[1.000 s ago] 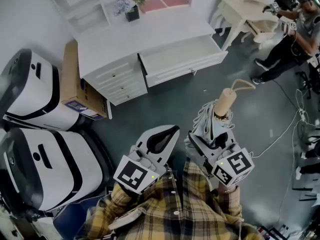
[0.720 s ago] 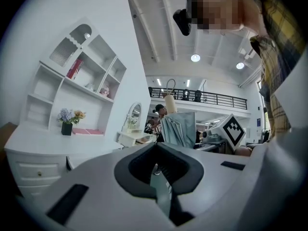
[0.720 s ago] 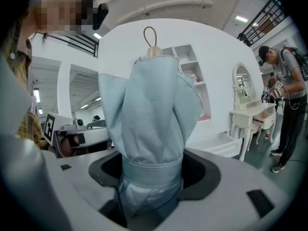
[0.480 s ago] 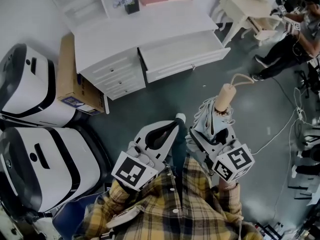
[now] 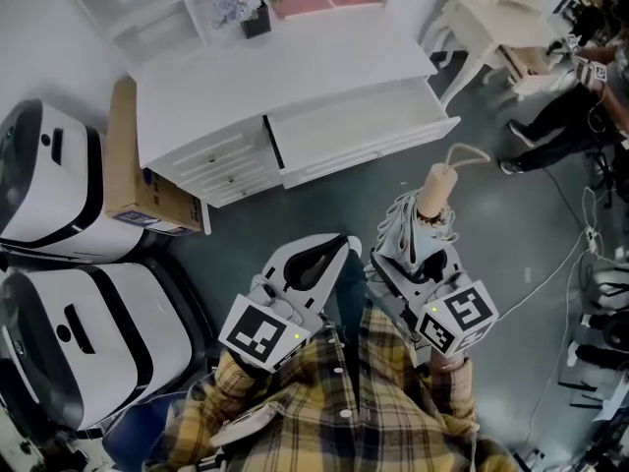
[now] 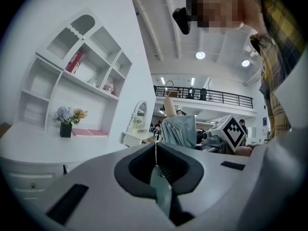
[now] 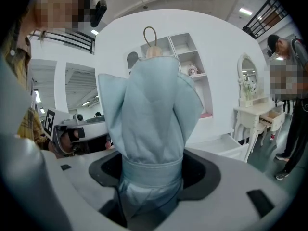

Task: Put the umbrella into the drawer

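A folded pale blue umbrella [image 5: 413, 232] with a tan handle [image 5: 435, 187] and a cord loop stands upright in my right gripper [image 5: 417, 256], which is shut on its strapped lower part. In the right gripper view the umbrella [image 7: 150, 124] fills the middle, between the jaws of my right gripper [image 7: 151, 179]. The white desk's drawer [image 5: 356, 128] stands pulled open, ahead of both grippers across bare floor. The drawer [image 7: 222, 146] shows low at the right of that view too. My left gripper [image 5: 324, 259] is beside the right one, shut and holding nothing; seen from my left gripper [image 6: 155, 147], its jaws meet.
A cardboard box [image 5: 126, 170] leans against the desk's left side. Two large white and black machines [image 5: 59, 190] fill the left. A small white vanity table [image 5: 486, 18] and another person [image 5: 580, 91] are at the right. Cables [image 5: 555, 264] trail on the floor.
The desk and open drawer have slid a little lower and leftward in the head view. Both grippers keep their places and the umbrella stays gripped.
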A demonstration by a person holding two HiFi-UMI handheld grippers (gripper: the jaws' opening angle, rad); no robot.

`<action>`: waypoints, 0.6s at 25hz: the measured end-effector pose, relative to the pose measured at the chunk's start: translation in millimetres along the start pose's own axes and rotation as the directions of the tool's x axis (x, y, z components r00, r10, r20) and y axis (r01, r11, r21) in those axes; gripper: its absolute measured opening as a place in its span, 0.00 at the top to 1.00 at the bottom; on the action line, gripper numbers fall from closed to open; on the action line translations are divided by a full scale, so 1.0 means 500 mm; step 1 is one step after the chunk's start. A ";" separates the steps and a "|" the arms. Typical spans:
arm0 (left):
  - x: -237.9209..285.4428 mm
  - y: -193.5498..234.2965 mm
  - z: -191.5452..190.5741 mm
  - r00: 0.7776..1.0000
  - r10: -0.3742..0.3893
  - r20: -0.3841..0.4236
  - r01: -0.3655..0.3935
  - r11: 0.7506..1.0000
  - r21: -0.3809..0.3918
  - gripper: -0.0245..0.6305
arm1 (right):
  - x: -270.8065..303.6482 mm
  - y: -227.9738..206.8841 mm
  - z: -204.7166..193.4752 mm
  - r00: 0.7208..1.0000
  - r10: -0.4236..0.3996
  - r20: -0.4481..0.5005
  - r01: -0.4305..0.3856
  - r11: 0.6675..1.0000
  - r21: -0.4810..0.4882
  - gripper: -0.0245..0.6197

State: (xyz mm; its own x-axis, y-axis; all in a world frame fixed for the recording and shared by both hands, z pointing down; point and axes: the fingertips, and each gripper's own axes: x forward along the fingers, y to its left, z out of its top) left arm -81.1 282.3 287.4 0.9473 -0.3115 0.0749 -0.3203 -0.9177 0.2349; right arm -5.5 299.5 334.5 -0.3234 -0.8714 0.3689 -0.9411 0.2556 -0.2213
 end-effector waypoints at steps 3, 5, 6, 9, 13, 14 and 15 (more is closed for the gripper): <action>0.061 0.033 0.022 1.000 0.025 0.006 -0.025 1.000 -0.007 0.93 | 0.035 -0.056 0.034 1.000 0.027 -0.015 -0.027 1.000 -0.005 0.47; 0.101 0.057 0.038 0.999 0.041 0.012 -0.041 0.999 -0.002 0.93 | 0.059 -0.093 0.059 0.999 0.046 -0.020 -0.047 0.999 -0.015 0.47; 0.122 0.070 0.047 0.998 0.053 0.016 -0.053 0.999 0.000 0.93 | 0.070 -0.112 0.072 0.998 0.055 -0.024 -0.056 0.998 -0.023 0.47; 0.177 0.106 0.075 0.994 0.100 0.034 -0.100 0.995 0.011 0.93 | 0.100 -0.171 0.105 0.996 0.083 -0.033 -0.085 0.995 -0.044 0.47; 0.236 0.141 0.096 0.987 0.155 0.047 -0.156 0.987 0.031 0.93 | 0.132 -0.241 0.139 0.992 0.121 -0.037 -0.124 0.990 -0.068 0.47; 0.248 0.149 0.100 0.984 0.170 0.052 -0.172 0.985 0.034 0.93 | 0.138 -0.255 0.147 0.991 0.131 -0.038 -0.134 0.988 -0.077 0.47; 0.258 0.157 0.104 0.981 0.187 0.057 -0.189 0.981 0.036 0.93 | 0.144 -0.266 0.154 0.989 0.144 -0.039 -0.147 0.986 -0.085 0.47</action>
State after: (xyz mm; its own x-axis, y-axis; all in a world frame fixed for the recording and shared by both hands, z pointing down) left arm 15.8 156.9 265.0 0.8688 -0.4911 0.0626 -0.4938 -0.8504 0.1816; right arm 104.0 170.6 320.9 -0.4591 -0.8084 0.3683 -0.8883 0.4154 -0.1956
